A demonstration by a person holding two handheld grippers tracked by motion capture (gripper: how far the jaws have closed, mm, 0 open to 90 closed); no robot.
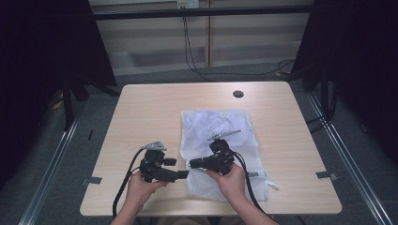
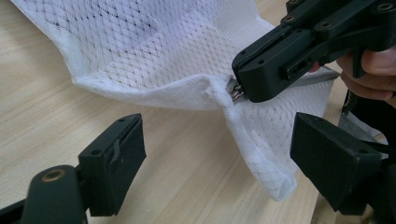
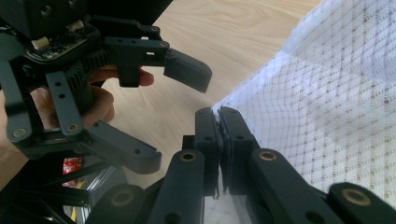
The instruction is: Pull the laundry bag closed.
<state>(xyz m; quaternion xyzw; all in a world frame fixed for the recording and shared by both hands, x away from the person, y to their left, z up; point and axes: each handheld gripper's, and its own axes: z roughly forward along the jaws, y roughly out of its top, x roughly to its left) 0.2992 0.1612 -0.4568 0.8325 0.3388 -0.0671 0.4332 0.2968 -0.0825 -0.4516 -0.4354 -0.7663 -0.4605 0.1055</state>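
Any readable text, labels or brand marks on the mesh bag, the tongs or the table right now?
None can be read.
White mesh bag: no print or tag with writing.
Right tongs, shut on the bag's zipper pull: bare black plastic.
Left tongs, open: a circuit board on top, its markings too small to read.
Red scrap under the left tongs: blurred.
Table: plain wood grain.

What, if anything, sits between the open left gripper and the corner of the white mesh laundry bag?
Nothing visible does. The left gripper is open, with only bare wooden table before the white mesh laundry bag. The right gripper already pinches that corner, at the metal zipper pull, leaving the folded edge below it free.
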